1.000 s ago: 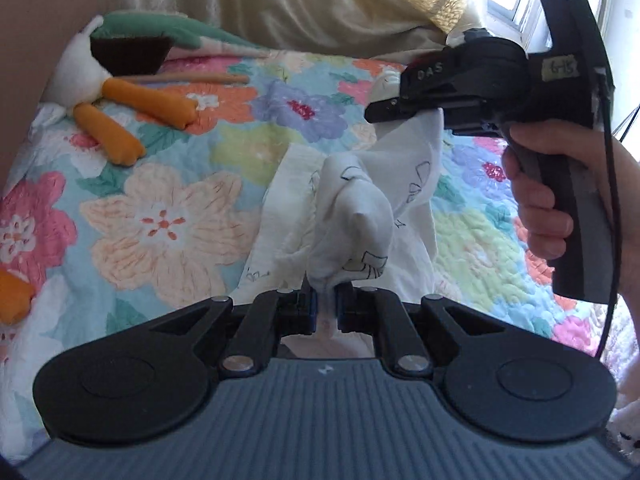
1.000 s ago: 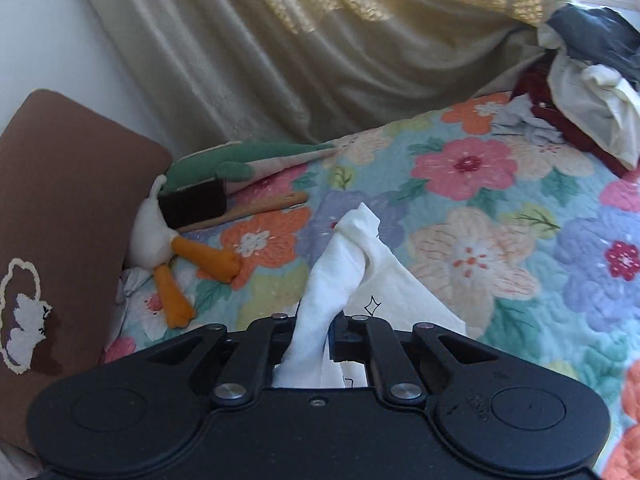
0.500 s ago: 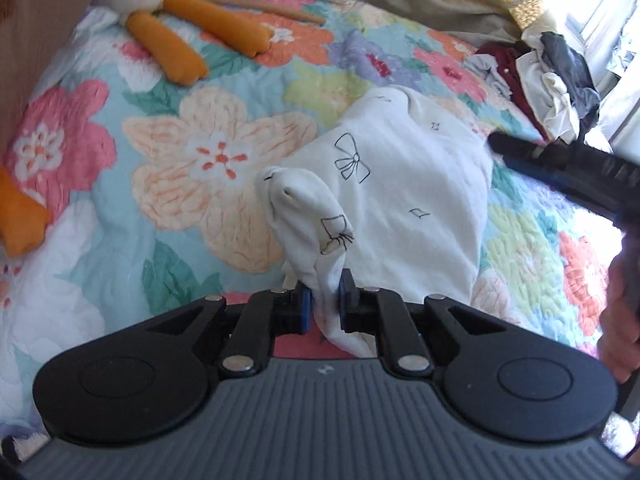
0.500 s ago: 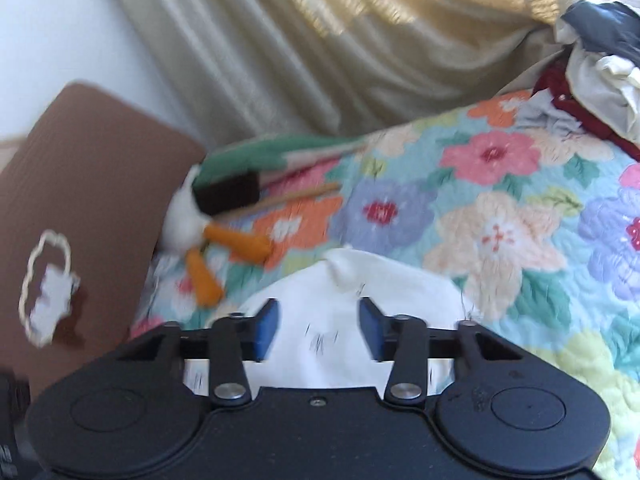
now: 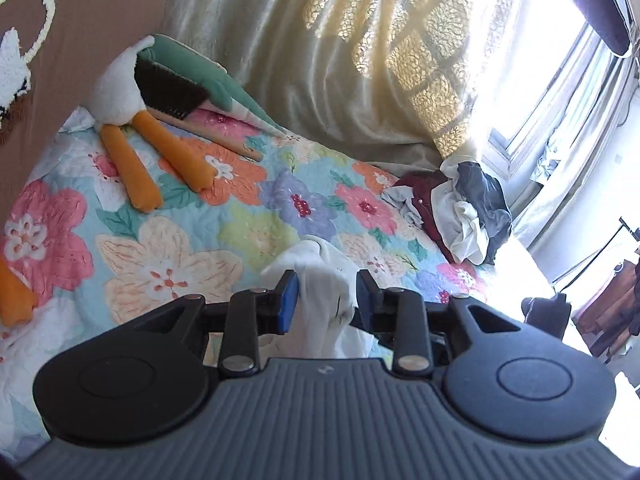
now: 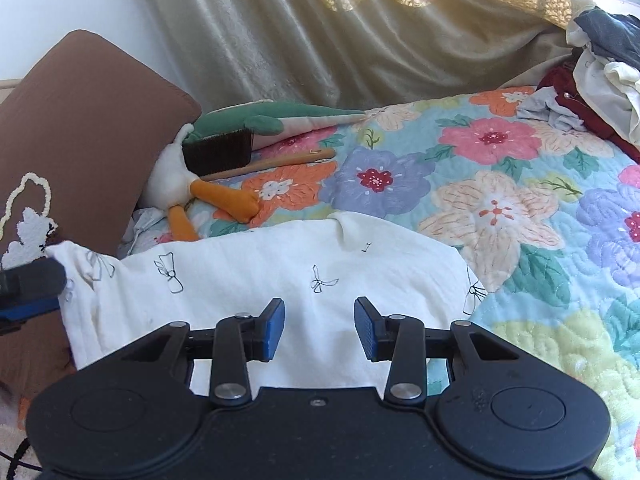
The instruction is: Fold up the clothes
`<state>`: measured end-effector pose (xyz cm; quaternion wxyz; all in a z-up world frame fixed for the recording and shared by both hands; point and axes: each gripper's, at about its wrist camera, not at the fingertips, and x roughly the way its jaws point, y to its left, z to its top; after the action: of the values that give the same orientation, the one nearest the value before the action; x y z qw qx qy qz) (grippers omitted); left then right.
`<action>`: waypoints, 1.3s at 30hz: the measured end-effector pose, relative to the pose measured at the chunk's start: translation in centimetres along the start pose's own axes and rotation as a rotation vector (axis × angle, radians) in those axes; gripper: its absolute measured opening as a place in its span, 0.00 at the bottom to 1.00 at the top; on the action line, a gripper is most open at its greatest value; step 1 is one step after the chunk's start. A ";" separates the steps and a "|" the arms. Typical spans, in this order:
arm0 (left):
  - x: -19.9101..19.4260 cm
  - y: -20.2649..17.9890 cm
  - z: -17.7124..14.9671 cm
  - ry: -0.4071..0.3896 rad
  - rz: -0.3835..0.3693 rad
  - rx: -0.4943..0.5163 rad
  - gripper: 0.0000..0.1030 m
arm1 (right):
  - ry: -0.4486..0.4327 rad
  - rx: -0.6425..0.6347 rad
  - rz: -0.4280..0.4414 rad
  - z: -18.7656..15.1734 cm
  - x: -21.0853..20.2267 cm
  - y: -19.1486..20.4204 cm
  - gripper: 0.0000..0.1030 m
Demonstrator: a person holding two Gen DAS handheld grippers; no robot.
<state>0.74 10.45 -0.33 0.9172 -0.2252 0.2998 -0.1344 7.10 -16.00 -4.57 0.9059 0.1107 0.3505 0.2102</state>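
White garment (image 6: 280, 280), printed with small black bows: laid spread across the near part of the floral quilt (image 6: 500, 208), one small ridge raised at its far edge; its left corner is seen bunched beside the tip of the left gripper at the left edge of the right wrist view. In the left wrist view a fold of the same garment (image 5: 324, 292) is seen rising between the parted blue pads.

Left gripper (image 5: 326, 300): jaws apart, cloth standing in the gap; contact between pads and cloth cannot be told.

Right gripper (image 6: 320, 326): jaws wide apart, held over the near middle of the garment, nothing between the pads.

Floral quilt: covers the bed; large pink, orange, purple and cream flowers on a light blue ground.

Plush duck (image 6: 180, 184): white body, orange legs, laid at the far left of the quilt, against the brown cushion (image 6: 80, 128).

Brush (image 6: 220, 152): dark bristles, wooden handle, resting on the plush duck, handle pointing right.

Green plush toy (image 6: 272, 118): laid along the far edge of the quilt, behind the brush.

Pile of unfolded clothes (image 5: 460, 216): dark red, white, grey and dark blue pieces, heaped at the far right of the quilt, well apart from the garment.

Curtain (image 6: 320, 32): beige, hung behind the bed, sunlit at the right
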 end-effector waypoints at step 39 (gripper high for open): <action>17.2 7.5 -0.8 0.497 -0.020 0.052 0.77 | 0.118 0.508 0.215 -7.9 0.7 -6.2 0.61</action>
<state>14.58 10.05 -13.01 0.8196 -0.1643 0.5103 -0.2023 4.00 -20.75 -12.91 0.7996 0.3583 0.4305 0.2167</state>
